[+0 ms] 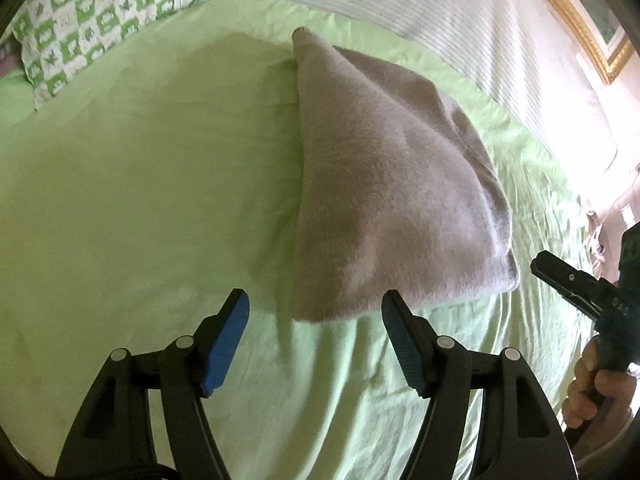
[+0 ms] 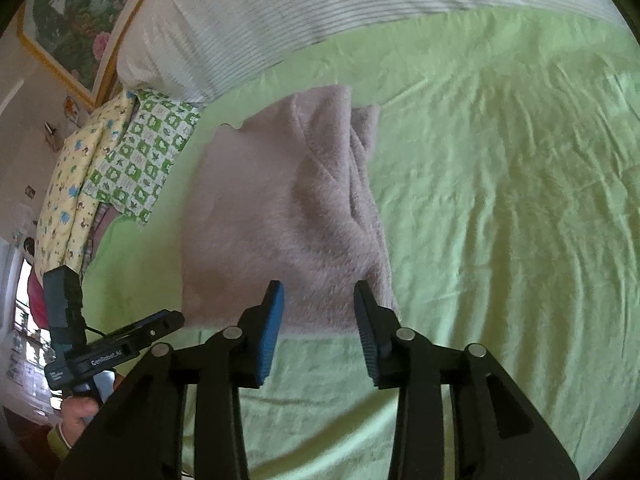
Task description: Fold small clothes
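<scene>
A: Just short of the near edge of the folded garment (image 1: 384, 184), the left gripper (image 1: 316, 316) hangs with its jaws well apart and nothing between them; the blue pads (image 1: 226, 340) are clear of the cloth.

B: And the right gripper (image 2: 318, 312)? In its own view the jaws are partly open, also empty, with the garment's near hem showing just beyond the tips. From the left view I see only 1 of its black fingers, off the garment's right corner, and the person's hand (image 1: 592, 392) on the handle.

A: The garment itself lies on the green sheet (image 1: 120, 200), folded to a narrow wedge, with the patterned pillow (image 1: 92, 12) well beyond it and a striped white cover (image 1: 400, 8) behind.

B: I'd judge it light, soft and fuzzy, a fleece or knit. It will sag and slump, not hold an edge, and the layers may slide apart.

A: So take it by the 2 near corners, pinching all the layers at once, low against the sheet.

B: Agreed, though the sheet is wrinkled and could get caught up too.
</scene>
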A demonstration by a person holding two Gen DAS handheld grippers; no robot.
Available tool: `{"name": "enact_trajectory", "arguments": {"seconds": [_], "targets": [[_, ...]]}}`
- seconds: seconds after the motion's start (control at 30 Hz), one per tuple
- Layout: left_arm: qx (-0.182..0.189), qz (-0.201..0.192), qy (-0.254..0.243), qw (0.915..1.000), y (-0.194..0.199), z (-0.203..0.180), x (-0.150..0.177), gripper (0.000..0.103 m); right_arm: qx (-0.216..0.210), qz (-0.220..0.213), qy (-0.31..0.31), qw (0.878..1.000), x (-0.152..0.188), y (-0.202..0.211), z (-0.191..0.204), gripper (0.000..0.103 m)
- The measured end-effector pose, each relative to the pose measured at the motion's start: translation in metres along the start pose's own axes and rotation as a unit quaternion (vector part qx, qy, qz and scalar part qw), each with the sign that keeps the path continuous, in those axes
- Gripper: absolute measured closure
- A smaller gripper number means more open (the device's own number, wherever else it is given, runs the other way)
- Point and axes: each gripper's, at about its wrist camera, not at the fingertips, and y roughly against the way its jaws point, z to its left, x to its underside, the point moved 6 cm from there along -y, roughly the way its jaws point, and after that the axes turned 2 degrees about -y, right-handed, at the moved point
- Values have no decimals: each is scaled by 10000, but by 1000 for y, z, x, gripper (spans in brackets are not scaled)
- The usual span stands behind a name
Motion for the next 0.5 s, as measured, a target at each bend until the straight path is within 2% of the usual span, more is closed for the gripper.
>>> {"name": "enact_trajectory", "arguments": {"seconds": [0.3,0.5], "targets": [[-481,-574,-396,9964,35,-9,16,32,282,-296,536,9977,25,22,20,49],[-587,-777,-569,9936,51,-12,27,27,547,-510,906,9931,43,33,32,44]]}}
